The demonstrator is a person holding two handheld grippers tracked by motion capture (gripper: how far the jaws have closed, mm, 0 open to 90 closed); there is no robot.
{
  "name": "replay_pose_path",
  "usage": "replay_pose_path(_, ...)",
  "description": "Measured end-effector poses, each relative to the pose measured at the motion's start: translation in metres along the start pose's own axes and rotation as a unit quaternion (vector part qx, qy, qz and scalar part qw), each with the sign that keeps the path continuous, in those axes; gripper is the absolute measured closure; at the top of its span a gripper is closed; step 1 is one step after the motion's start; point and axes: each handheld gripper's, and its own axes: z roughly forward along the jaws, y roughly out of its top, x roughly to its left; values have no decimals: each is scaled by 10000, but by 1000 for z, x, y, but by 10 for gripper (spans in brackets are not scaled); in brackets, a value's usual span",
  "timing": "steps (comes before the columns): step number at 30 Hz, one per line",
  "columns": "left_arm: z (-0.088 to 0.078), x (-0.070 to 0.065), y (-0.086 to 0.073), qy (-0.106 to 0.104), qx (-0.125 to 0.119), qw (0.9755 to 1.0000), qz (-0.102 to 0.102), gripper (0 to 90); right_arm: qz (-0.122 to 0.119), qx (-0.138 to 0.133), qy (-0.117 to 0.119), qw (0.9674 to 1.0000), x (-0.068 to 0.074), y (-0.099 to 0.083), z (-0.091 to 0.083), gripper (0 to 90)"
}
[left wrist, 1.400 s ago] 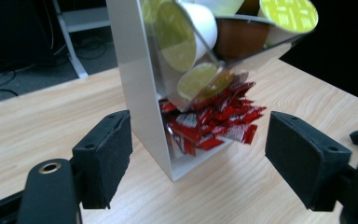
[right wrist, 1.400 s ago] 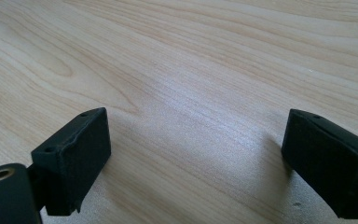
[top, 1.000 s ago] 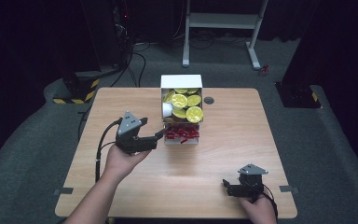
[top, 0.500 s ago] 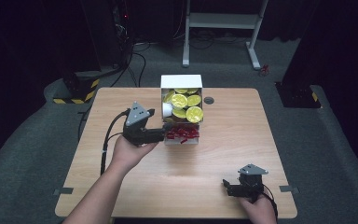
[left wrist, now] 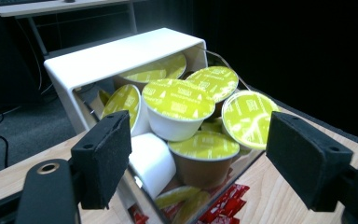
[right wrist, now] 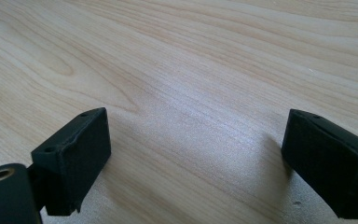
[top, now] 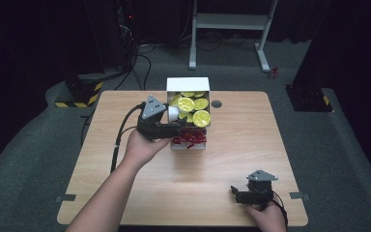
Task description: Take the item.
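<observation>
Your left gripper [top: 174, 129] sits at the left side of the white box [top: 188, 84] at the far middle of the table [top: 232, 145], jaws spread wide and grasping nothing. The box holds yellow-lidded pods [left wrist: 178, 99], with one white pod [left wrist: 151, 161] lying nearest the left jaw. Red packets [top: 189, 139] lie below. Your right gripper [top: 239, 194] rests at the near right edge, jaws released over bare wood.

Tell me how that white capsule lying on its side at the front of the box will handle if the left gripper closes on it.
The white capsule looks like thin plastic, so probably light and apt to dent under a hard squeeze. Its smooth tapered wall may slip from the left gripper, whose jaws stand open. Lying sideways against the yellow-lidded capsules, it could roll.
</observation>
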Motion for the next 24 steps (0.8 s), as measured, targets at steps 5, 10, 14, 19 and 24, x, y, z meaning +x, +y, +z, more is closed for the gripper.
replay_pose_path(5,7,-1,2,3,-14,10000,59,224,1,-1,-1,10000,0,0,0,80)
replay_pose_path(10,13,1,6,49,17,9999,98,225,0,-1,-1,10000,0,0,0,80)
replay_pose_path(14,20,4,10,52,2,10000,46,231,5,1,-4,10000,0,0,0,81)
replay_pose_path(19,31,5,15,80,13,9999,79,238,12,5,-8,10000,0,0,0,81)
replay_pose_path(24,36,7,17,101,49,9999,90,239,13,5,-10,10000,0,0,0,81)
